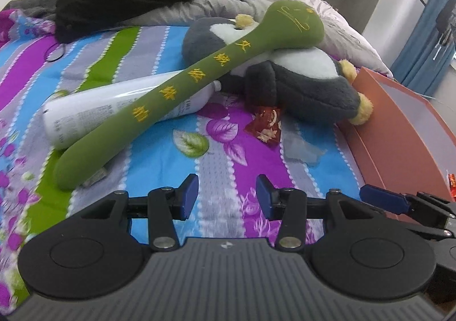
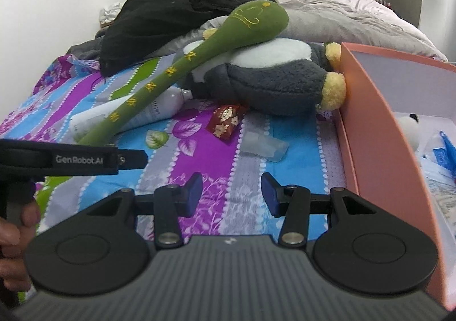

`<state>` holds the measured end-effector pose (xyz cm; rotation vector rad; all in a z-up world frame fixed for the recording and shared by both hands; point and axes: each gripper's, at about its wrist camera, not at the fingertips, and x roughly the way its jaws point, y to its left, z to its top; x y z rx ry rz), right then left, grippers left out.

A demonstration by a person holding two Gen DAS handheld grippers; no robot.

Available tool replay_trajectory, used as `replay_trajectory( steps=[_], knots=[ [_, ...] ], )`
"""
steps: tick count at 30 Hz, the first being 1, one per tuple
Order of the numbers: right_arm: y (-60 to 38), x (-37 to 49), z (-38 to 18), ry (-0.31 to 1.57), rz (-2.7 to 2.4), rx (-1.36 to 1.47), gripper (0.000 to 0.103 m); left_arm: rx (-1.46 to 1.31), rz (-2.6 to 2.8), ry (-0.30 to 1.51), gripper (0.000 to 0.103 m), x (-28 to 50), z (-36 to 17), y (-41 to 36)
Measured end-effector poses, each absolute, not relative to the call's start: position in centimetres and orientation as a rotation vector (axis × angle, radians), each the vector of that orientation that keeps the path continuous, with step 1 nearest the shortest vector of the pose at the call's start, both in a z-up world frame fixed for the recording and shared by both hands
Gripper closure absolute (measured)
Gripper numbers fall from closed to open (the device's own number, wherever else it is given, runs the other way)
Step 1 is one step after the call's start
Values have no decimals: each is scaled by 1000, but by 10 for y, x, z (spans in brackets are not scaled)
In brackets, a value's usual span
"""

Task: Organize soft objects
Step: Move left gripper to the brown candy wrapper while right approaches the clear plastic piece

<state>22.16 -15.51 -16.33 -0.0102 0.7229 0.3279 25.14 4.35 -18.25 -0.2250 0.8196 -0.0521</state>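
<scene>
we had both the left gripper (image 1: 227, 196) and right gripper (image 2: 231, 194) spread, nothing between them, over the bedsheet (image 1: 159, 161). green plush stick (image 1: 182, 78) lay across bottle (image 1: 94, 110) and penguin plush (image 1: 299, 84). probably light, squashy; pinch mid-shaft.

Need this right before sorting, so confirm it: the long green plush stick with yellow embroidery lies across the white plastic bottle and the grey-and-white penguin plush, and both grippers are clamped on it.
One thing is wrong: neither gripper holds it. The long green plush stick does lie across the white plastic bottle and the grey-and-white penguin plush. But the left wrist view shows the left gripper open over bare bedsheet, and the right wrist view shows the right gripper likewise.
</scene>
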Motion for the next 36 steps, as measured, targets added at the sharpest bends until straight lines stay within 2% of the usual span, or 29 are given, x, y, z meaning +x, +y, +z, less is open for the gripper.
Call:
replay_trajectory(
  steps=[8,9,10,12,17,21,33,36],
  knots=[
    [-151,254,-189,750,298,-9,54,-220,-87,791,52,294,-196,37],
    [-150,257,-191,749,289,-12,52,-222,-97,793,52,300,-198,36],
    [-151,260,-193,747,278,-14,40,-220,-106,798,52,306,-200,34],
    [-153,267,-197,742,253,-5,29,-215,-120,810,52,316,-204,30],
    [-158,286,-207,743,220,17,28,-207,-150,812,52,343,-211,25],
    [-157,300,-211,731,220,47,28,-207,-178,806,45,359,-214,22],
    [-151,323,-230,723,204,67,29,-224,-217,827,45,382,-229,19],
    [-152,322,-230,719,199,65,34,-233,-229,827,45,385,-230,17]
  ],
)
